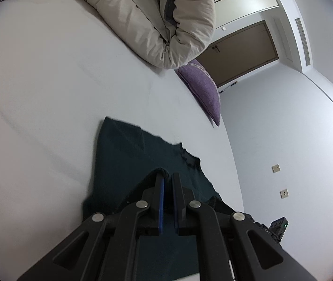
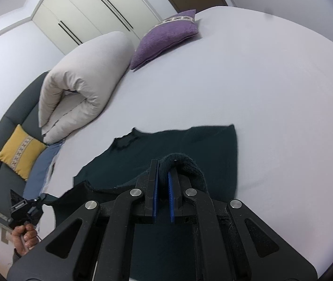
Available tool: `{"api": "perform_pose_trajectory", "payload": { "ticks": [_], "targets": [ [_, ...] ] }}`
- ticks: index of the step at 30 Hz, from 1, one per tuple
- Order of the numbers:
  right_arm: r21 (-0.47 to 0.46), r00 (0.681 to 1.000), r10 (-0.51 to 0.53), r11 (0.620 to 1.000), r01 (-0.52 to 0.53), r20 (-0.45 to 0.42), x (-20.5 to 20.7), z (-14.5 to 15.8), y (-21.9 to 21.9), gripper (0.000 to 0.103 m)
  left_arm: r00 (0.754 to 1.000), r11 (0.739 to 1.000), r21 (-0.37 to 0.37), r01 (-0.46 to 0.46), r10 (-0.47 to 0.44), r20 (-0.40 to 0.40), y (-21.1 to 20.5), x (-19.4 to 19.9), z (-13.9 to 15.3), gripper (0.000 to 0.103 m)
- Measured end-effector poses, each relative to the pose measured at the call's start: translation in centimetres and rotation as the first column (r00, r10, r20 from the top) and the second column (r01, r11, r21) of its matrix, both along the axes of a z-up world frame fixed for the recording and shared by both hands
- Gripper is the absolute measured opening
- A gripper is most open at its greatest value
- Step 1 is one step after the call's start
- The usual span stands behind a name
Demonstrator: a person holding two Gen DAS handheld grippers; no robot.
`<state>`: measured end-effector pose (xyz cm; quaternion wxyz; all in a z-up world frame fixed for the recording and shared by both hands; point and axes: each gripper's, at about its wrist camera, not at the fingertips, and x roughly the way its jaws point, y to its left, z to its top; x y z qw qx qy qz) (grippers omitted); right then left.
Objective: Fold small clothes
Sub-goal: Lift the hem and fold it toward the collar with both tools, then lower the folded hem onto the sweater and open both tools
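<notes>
Dark-green knit garment [image 2: 190, 145] lies on white bed sheet [image 2: 272, 93]; left gripper [image 1: 168, 175] and right gripper [image 2: 164, 164] each pinch its hem.

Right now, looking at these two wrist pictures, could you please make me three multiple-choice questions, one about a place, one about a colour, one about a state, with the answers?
1. Where does the dark green garment lie?
A. on the bed sheet
B. on the floor
C. on a chair

2. What colour is the cushion at the far edge of the bed?
A. red
B. purple
C. white

3. How is the right gripper?
A. wide open and empty
B. lying on the bed
C. shut on a fold of the garment

Answers: 1 A, the garment is spread over the pale sheet. 2 B, the cushion is plainly purple in both views. 3 C, knit fabric bunches over its nearly closed fingertips.
</notes>
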<state>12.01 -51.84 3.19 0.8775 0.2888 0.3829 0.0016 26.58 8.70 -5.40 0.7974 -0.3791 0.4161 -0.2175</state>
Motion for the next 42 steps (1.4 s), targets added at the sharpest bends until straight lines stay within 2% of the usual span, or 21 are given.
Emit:
{"api": "perform_pose_trajectory", "payload": {
  "ticks": [9, 11, 19, 25, 32, 35, 36, 38, 39, 40, 41, 42],
  "targets": [
    [0.006, 0.998, -0.054, 0.999, 0.054, -0.043, 6.6, -4.3, -2.8, 0.006, 0.999, 0.999, 0.031, -0.03, 0.031, -0.024, -1.1, 6.0, -2.5, 0.007],
    [0.005, 0.997, -0.051, 0.999, 0.051, -0.05, 7.7, -5.1, -2.8, 0.006, 0.999, 0.998, 0.059, -0.038, 0.04, -0.029, -1.3, 7.1, -3.4, 0.007],
    [-0.015, 0.995, -0.04, 0.999, 0.039, -0.089, 12.9, -8.1, -2.6, 0.006, 0.996, 0.994, 0.084, -0.066, 0.072, -0.061, -1.3, 8.9, -6.1, 0.007],
    [0.002, 0.992, -0.07, 0.997, 0.071, -0.103, 13.4, -10.0, -3.1, 0.006, 0.996, 0.992, 0.107, -0.071, 0.077, -0.053, -1.9, 10.0, -6.2, 0.007],
    [0.061, 0.988, -0.117, 0.991, 0.123, -0.101, 12.7, -10.4, -3.8, 0.006, 0.993, 0.99, 0.107, -0.093, 0.1, -0.066, -2.3, 11.5, -6.4, 0.007],
    [0.061, 0.984, -0.138, 0.987, 0.146, -0.112, 12.7, -10.7, -3.6, 0.007, 0.99, 0.986, 0.136, -0.1, 0.112, -0.085, -2.7, 12.0, -7.1, 0.008],
    [0.062, 0.983, -0.142, 0.987, 0.15, -0.118, 12.3, -10.8, -3.8, 0.007, 0.991, 0.984, 0.146, -0.098, 0.111, -0.08, -2.8, 12.1, -7.1, 0.011],
    [0.084, 0.98, -0.146, 0.984, 0.158, -0.132, 12.2, -11.1, -4.0, 0.01, 0.991, 0.984, 0.144, -0.103, 0.114, -0.07, -2.9, 11.9, -6.6, 0.03],
    [0.101, 0.98, -0.145, 0.982, 0.159, -0.135, 12.1, -11.1, -4.0, 0.011, 0.991, 0.985, 0.131, -0.111, 0.12, -0.065, -2.7, 11.7, -6.2, 0.051],
    [0.1, 0.979, -0.152, 0.981, 0.166, -0.135, 11.9, -10.9, -4.1, 0.016, 0.99, 0.985, 0.122, -0.125, 0.132, -0.052, -2.5, 11.3, -5.6, 0.066],
    [0.087, 0.978, -0.166, 0.98, 0.178, -0.131, 11.5, -10.6, -4.3, 0.024, 0.989, 0.983, 0.12, -0.138, 0.143, -0.032, -2.3, 11.0, -5.0, 0.071],
    [0.081, 0.978, -0.172, 0.98, 0.183, -0.12, 11.2, -10.2, -4.5, 0.027, 0.988, 0.98, 0.127, -0.152, 0.155, -0.011, -1.9, 10.6, -4.2, 0.079]
  ]
}}
